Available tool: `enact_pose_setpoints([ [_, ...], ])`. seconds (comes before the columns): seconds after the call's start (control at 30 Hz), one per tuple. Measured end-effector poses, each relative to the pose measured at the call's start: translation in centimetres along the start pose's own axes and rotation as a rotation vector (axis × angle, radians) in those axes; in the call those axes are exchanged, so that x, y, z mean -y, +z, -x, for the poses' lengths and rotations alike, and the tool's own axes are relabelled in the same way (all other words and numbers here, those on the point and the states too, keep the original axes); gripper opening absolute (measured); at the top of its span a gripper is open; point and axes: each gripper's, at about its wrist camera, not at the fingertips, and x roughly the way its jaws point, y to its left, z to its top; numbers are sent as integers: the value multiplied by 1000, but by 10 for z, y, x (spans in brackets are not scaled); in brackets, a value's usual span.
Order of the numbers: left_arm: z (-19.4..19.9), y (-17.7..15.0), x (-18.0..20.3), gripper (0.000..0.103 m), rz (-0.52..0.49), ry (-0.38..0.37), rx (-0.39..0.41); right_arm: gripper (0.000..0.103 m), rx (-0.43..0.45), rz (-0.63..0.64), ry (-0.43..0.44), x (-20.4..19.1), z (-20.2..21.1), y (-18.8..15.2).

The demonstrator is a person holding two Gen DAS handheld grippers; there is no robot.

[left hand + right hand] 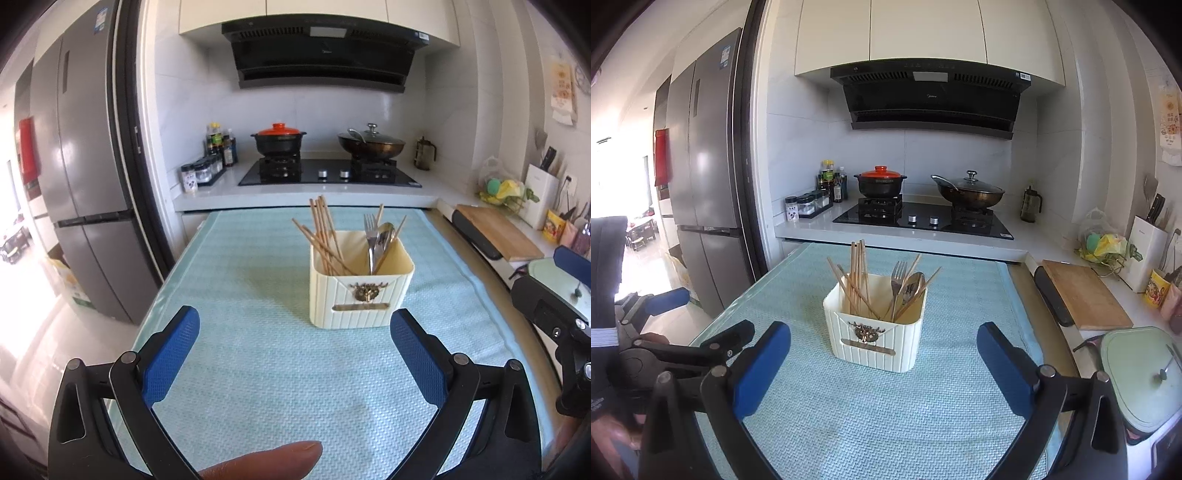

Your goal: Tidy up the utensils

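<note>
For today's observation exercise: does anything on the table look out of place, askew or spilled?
Nothing spilled or damaged. The cream holder stands upright on the blue mat. The chopsticks lean and cross untidily, and a few sit among the fork and spoon.

A: Where is the left wrist view sitting?
B: Low over the mat (258, 369), facing the stove (328, 171), looking slightly down.
A: And the right?
B: Riding beside it (a bit higher), facing likewise. Both are sharing the cream holder (360, 295) (877, 339), near and central, and each is catching the other gripper at its edge.
</note>
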Motion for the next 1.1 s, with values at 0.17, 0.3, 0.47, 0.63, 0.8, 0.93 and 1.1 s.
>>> enact_pose_setpoints([
  [0.17, 10, 2, -3, 103, 17, 6, 7, 103, -10, -19, 10, 3, 6, -1],
  [0.3, 14, 4, -6, 103, 28, 12, 8, 103, -13, -4, 17, -1, 11, -1],
  [0.47, 15, 6, -7, 103, 32, 11, 6, 103, -9, 4, 25, -5, 14, 0],
  [0.63, 14, 6, -6, 103, 29, 10, 2, 103, -10, 6, 32, -6, 14, -1],
  [0.8, 16, 5, -6, 103, 31, 11, 6, 103, -14, 11, 36, -7, 15, -2],
  [0.93, 15, 5, -5, 103, 27, 17, 8, 103, -14, 11, 33, -7, 15, -2],
  [1.1, 15, 5, -5, 103, 25, 17, 3, 103, -16, 11, 33, -7, 15, -2],
])
